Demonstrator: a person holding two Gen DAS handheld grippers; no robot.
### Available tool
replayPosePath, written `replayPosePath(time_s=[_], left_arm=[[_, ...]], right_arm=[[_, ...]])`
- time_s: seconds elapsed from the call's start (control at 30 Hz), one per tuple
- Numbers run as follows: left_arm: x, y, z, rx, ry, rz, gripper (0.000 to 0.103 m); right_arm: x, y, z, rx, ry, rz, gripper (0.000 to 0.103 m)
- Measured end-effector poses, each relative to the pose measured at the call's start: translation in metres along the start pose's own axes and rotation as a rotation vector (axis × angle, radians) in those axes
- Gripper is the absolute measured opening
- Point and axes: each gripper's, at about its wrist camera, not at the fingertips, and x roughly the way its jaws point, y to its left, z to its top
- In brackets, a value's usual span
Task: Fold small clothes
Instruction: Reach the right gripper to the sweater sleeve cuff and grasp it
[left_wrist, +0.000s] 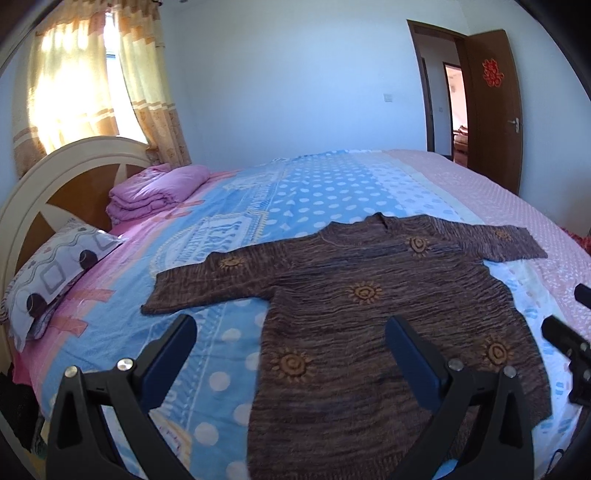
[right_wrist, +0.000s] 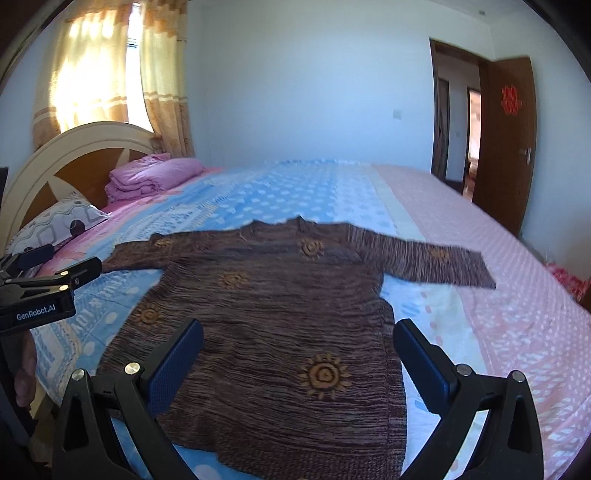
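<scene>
Two grippers, both with jaws spread wide and nothing in them, hovering over the near hem of a brown sweater (left_wrist: 369, 314) that lies flat on the bed (left_wrist: 240, 206), sleeves out to each side. The left gripper (left_wrist: 291, 354) sits over the hem's left part, the right gripper (right_wrist: 299, 358) over the middle-right.

What could go wrong, I reckon: that knit looks loose and thin, so a pinch could grab the bedsheet along with it and drag the lot. Grabbing only the top layer would leave the fold lopsided. The sleeves are long too, so they could flop crooked.

Hard to see: the hem itself is cut off by the gripper bodies in both views, and the right wrist view is a bit blurry.
</scene>
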Motion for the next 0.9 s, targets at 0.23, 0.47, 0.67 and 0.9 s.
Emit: replayPosePath(time_s=[0.23, 0.47, 0.67, 0.9], left_arm=[[0.058, -0.026, 0.012, 0.030, 0.046, -0.016, 0.103], [0.109, -0.035, 0.021, 0.055, 0.099, 0.032, 0.103], [0.144, -0.031, 0.022, 0.060, 0.148, 0.064, 0.103], [0.179, -0.020, 0.019, 0.015, 0.214, 0.086, 0.103]], right_arm=[[0.055, -0.077, 0.012, 0.133, 0.105, -0.071, 0.102], [0.101, -0.165, 0.025, 0.262, 0.176, -0.180, 0.095], [0.139, -0.245, 0.035, 0.376, 0.220, -0.278, 0.080], [0.172, -0.311, 0.040, 0.502, 0.238, -0.336, 0.071]])
